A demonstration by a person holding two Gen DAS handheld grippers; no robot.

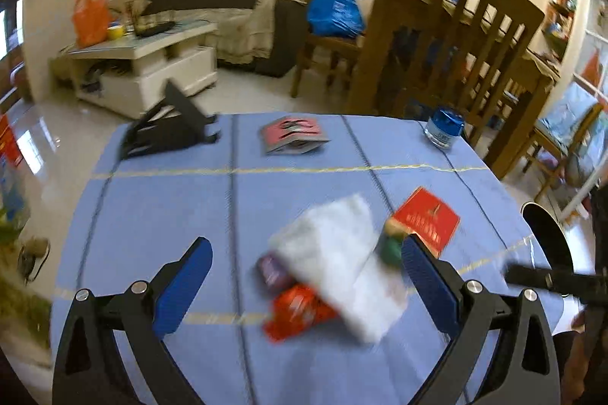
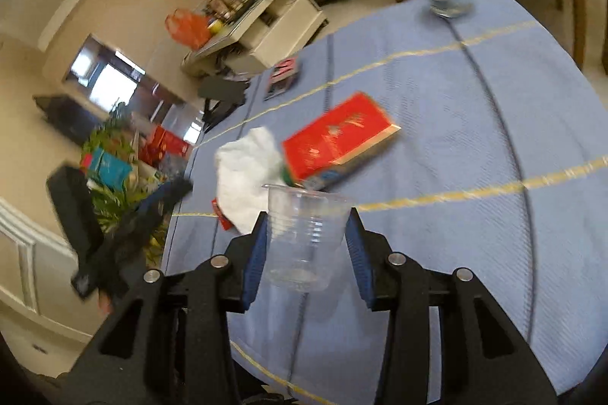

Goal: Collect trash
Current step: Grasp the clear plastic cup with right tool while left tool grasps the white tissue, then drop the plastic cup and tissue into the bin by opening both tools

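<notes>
On the blue tablecloth (image 1: 159, 207) lies a crumpled white tissue (image 1: 338, 257) over a red wrapper (image 1: 296, 310), a purple wrapper (image 1: 271, 268) and a small green item (image 1: 391, 245). A red flat box (image 1: 427, 220) lies just right of them. My left gripper (image 1: 306, 264) is open above the pile, fingers either side. My right gripper (image 2: 307, 241) is shut on a clear plastic cup (image 2: 304, 238), held upright above the cloth near the tissue (image 2: 247, 177) and the red box (image 2: 338, 135). The left gripper shows in the right wrist view (image 2: 167, 196), to the left.
A pink-and-grey booklet (image 1: 292, 135), a black folding stand (image 1: 167, 127) and a blue-lidded jar (image 1: 444, 127) sit at the table's far side. Wooden chairs (image 1: 486, 36) and a dining table stand beyond; a white TV cabinet (image 1: 148, 63) is far left. A black round object (image 1: 547, 234) is off the right edge.
</notes>
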